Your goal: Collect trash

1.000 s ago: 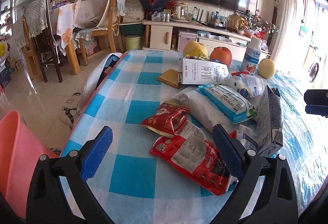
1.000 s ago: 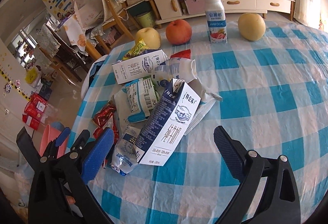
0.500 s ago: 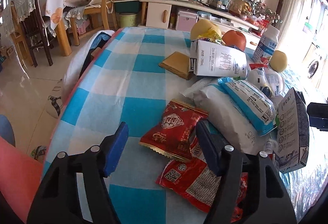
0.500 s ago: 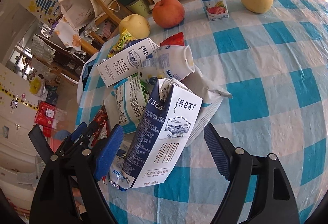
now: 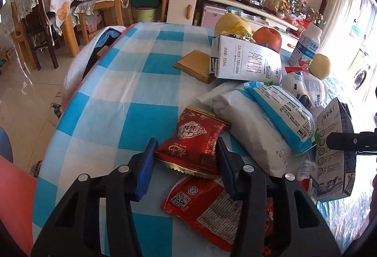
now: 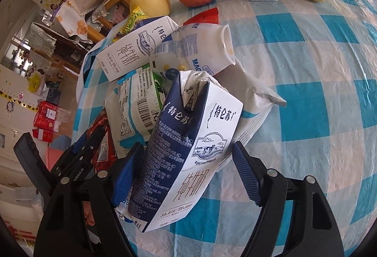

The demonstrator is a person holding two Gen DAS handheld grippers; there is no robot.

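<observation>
Red wrapper: the crinkled red foil snack packet (image 5: 193,141) sits between the blue pads of the left tool (image 5: 185,158), both pads against its sides.
Left tool state: closed in on the red packet, resting over the blue-and-white checked counter (image 5: 132,82).
Beneath it: a flat red plastic wrapper (image 5: 212,207).
Navy carton: the tilted navy-and-white milk carton (image 6: 186,153) stands between the fingers of the right tool (image 6: 188,172).
Right tool state: apart; left pad (image 6: 127,172) touches the carton, right pad clear of it.
Beyond it: a white yoghurt pot (image 6: 193,50) on its side.
</observation>
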